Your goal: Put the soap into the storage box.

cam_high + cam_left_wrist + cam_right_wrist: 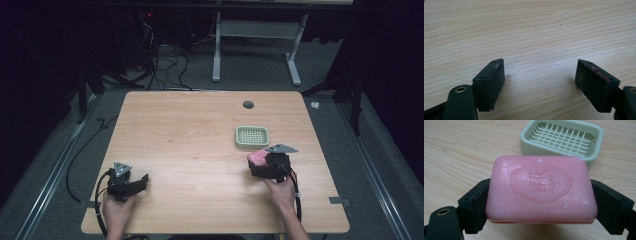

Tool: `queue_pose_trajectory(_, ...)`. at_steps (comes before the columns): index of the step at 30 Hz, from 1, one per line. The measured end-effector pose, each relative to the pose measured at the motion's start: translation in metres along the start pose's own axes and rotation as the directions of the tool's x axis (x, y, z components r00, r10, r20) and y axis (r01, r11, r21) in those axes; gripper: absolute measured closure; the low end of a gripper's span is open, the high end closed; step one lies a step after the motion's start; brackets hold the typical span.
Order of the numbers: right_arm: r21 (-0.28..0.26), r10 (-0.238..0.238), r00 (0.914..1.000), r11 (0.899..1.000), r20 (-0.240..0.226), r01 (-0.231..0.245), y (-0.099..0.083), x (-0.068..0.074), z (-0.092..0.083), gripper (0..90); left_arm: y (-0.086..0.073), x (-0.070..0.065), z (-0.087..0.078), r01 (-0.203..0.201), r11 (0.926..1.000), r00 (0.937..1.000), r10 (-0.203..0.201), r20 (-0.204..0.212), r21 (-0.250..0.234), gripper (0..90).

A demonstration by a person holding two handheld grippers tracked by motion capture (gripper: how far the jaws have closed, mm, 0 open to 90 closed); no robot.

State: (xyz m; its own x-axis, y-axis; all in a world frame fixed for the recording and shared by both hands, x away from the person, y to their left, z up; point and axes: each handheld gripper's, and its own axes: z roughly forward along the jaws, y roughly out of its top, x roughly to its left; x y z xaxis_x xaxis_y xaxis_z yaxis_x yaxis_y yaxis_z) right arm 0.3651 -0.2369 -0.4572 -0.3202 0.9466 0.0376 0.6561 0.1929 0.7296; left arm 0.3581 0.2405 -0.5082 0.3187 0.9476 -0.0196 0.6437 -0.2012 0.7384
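The right hand-held gripper (541,202) clamps a pink bar of soap (541,188) by its two short ends, one black jaw pressed against each, so the broad stamped face lies flat and upward. That grip keeps the bar level, which suits setting it down face up. In the high view the soap (257,158) sits right of centre in the frame, just below the pale green soap dish (252,136), near it but not over it. In the right gripper view the dish (564,138) lies at the upper right, its slatted grid bare, so the bar probably belongs there. The left hand-held gripper (131,186) rests at the lower left of the worktop (190,150), well apart from the dish; its jaws stand wide with nothing between them, apparently idle.
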Motion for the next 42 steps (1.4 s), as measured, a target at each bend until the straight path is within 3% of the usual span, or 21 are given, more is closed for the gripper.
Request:
queue_pose_trajectory(25, 0.011, 0.029, 0.9994, 1.000, 0.016, -0.030, 0.031, -0.010, 0.011, 13.5, 0.000, 0.000, 0.000, 0.000, 1.0000, 1.0000, 0.000, 0.000, 0.000, 24.1)
queue_pose_trajectory(42, 0.026, 0.031, 0.9990, 0.999, 0.032, -0.032, 0.050, -0.007, 0.026, 13.5, 0.000, 0.000, 0.000, 0.001, 1.0000, 1.0000, -0.001, -0.001, -0.002, 24.1)
